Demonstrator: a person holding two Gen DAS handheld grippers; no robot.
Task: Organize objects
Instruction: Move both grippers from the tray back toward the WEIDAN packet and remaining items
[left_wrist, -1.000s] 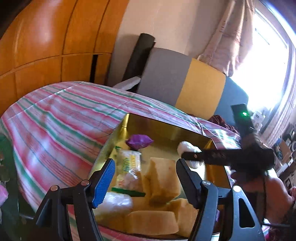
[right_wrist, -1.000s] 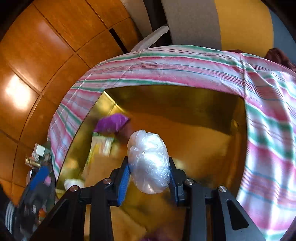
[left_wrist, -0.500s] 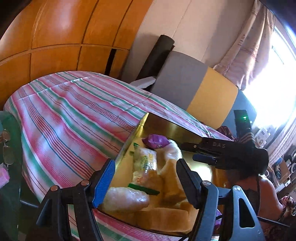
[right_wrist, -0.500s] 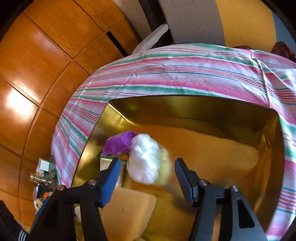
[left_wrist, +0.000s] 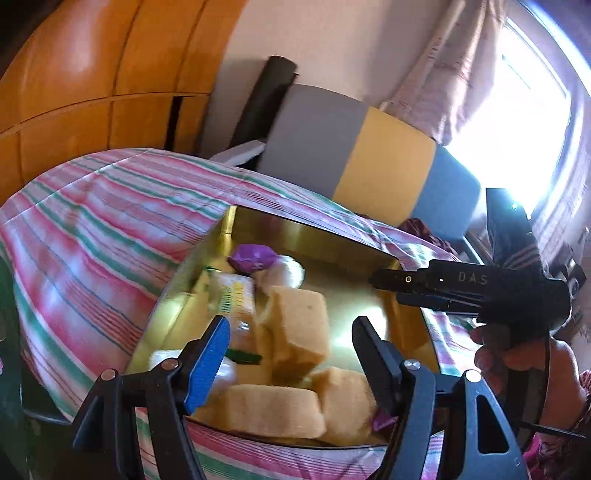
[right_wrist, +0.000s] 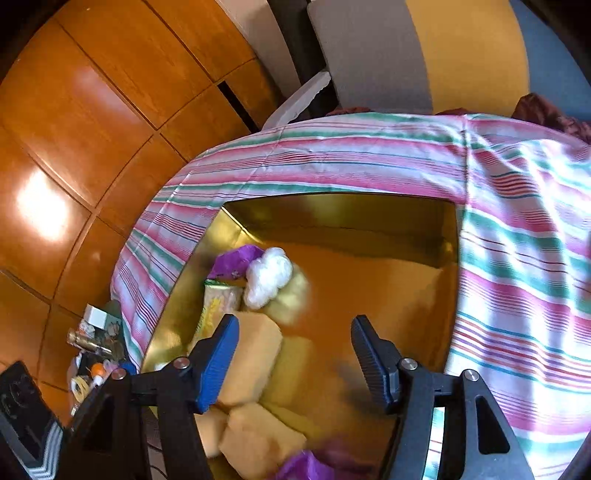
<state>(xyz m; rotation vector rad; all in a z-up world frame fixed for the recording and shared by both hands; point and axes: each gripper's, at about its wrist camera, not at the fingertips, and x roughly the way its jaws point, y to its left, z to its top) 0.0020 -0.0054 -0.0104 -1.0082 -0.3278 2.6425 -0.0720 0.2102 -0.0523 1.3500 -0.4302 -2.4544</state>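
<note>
A gold tray (left_wrist: 332, 240) (right_wrist: 332, 214) lies on a striped cloth. Inside it are several yellow sponge blocks (left_wrist: 299, 325) (right_wrist: 251, 354), a purple packet (left_wrist: 253, 256) (right_wrist: 236, 260), a yellow-green snack packet (left_wrist: 234, 295) (right_wrist: 219, 299) and a white plastic-wrapped bundle (left_wrist: 286, 273) (right_wrist: 267, 275). The bundle rests loose beside the purple packet. My right gripper (right_wrist: 295, 321) hovers over the tray with its jaws opening and nothing between them; the left wrist view shows it from the side (left_wrist: 384, 282). My left gripper (left_wrist: 291, 325) stands open above the tray's near end, holding nothing.
The pink, green and white striped cloth (left_wrist: 92, 229) (right_wrist: 517, 240) covers the surface around the tray. Wooden cupboard doors (right_wrist: 92, 110) stand behind. A grey, yellow and blue cushion (left_wrist: 369, 158) leans at the back. Small clutter (right_wrist: 92, 343) sits low on the left. A hand (left_wrist: 509, 354) holds the right gripper.
The right gripper was shut on the white bundle, then its jaws parted and the bundle dropped into the tray next to the purple packet. The right gripper drew back. The left stayed open.
</note>
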